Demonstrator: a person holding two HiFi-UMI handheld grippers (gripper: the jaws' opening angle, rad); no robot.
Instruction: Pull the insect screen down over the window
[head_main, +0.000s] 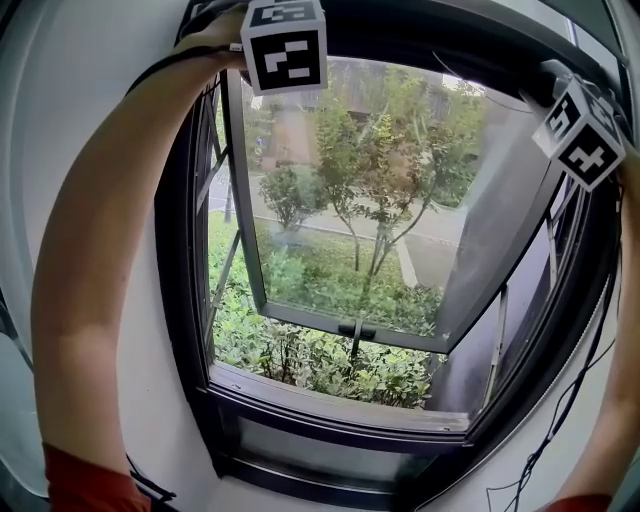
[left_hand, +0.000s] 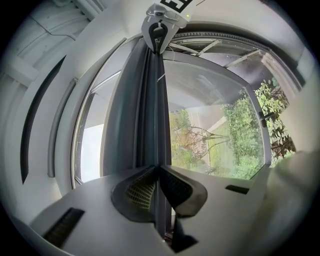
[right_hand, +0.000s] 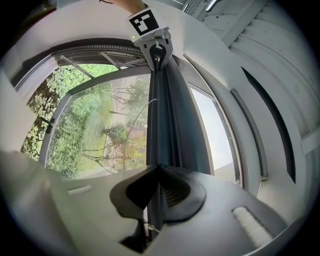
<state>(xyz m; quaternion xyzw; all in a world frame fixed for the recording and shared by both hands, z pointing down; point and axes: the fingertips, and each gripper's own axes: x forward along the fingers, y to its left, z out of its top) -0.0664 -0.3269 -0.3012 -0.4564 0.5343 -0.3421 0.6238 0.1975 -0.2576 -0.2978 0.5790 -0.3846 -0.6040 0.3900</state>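
The insect screen's dark pull bar runs along the top of the window, and both grippers hold it. My left gripper is shut on the bar near its left end, below its marker cube at the top left of the window. My right gripper is shut on the same bar at the upper right. Each gripper view shows the other gripper at the bar's far end. In the head view the bar sits high under the dark top frame, and the opening below is uncovered.
The glass sash is tilted outward, with a handle on its lower rail. The sill lies below, and shrubs and lawn outside. Thin cables hang along the right frame. My bare arms reach up on both sides.
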